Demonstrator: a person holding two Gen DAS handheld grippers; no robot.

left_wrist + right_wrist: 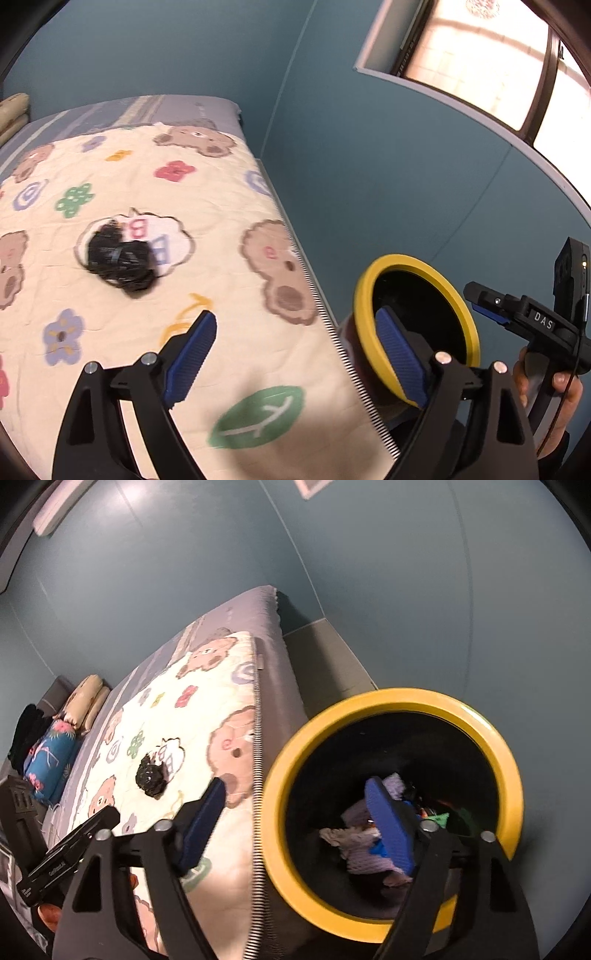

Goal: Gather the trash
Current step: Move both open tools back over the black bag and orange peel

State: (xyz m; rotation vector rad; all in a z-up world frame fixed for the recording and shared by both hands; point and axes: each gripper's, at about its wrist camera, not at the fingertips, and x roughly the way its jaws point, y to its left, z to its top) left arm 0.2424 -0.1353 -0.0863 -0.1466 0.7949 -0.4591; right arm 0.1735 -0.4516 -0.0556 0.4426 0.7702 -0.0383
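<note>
A crumpled black plastic bag lies on the patterned quilt in the middle of the bed; it also shows as a small bag in the right wrist view. A yellow-rimmed black bin stands against the bed's right side, with crumpled paper and scraps at its bottom. The bin's rim appears beside my left gripper's right finger. My left gripper is open and empty above the quilt, short of the bag. My right gripper is open and empty, straddling the bed edge and the bin mouth.
The quilt with bears and flowers covers the bed up to its zippered edge. Pillows and folded cloth lie at the far end. Blue walls close in behind and to the right, with a window. A hand holds the other tool.
</note>
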